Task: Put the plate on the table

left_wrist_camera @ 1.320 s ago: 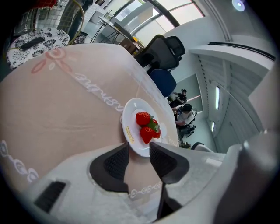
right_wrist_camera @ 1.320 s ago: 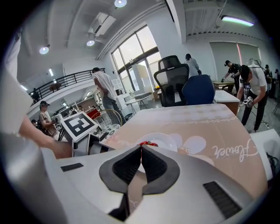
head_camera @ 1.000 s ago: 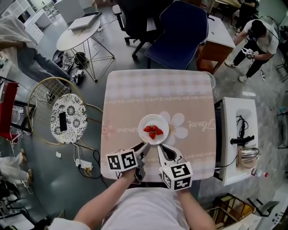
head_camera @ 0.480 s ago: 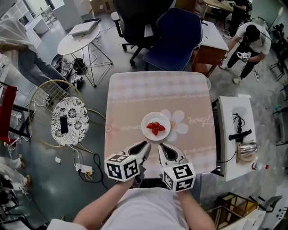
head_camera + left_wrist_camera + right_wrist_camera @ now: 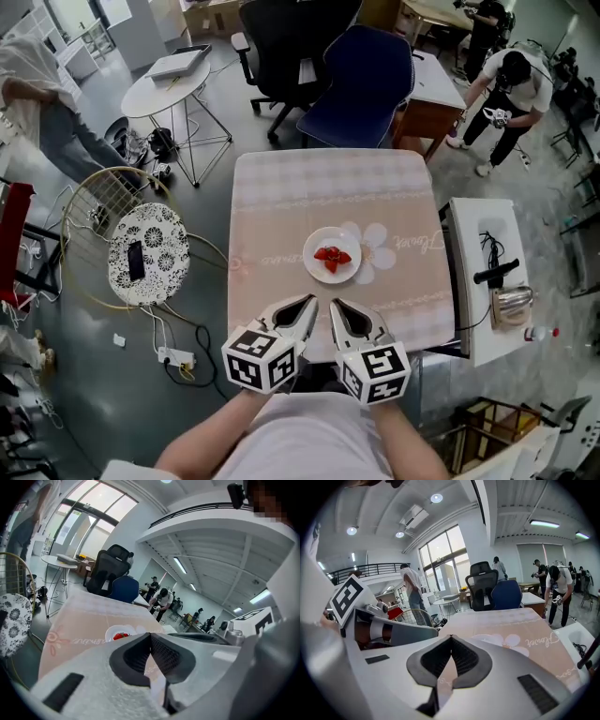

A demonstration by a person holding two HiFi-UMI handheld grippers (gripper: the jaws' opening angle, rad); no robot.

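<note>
A small white plate holding red strawberries rests on the pink table, a little right of its middle. In the left gripper view the plate lies beyond the jaws. My left gripper hovers over the table's near edge, clear of the plate. Its jaws have just been closing with nothing between them, and its pads now meet. Beside it my right gripper is also shut on nothing, with its fingertips touching. Both point toward the plate.
A blue chair and a black chair stand behind the table. A white cart with a kettle is at the right. A patterned stool and a wire basket are at the left. People stand at the back right and far left.
Both grippers have drawn back from the plate toward me and risen. The left gripper's jaws, spread by the plate's rim before, have shut. The plate stays on the table.
</note>
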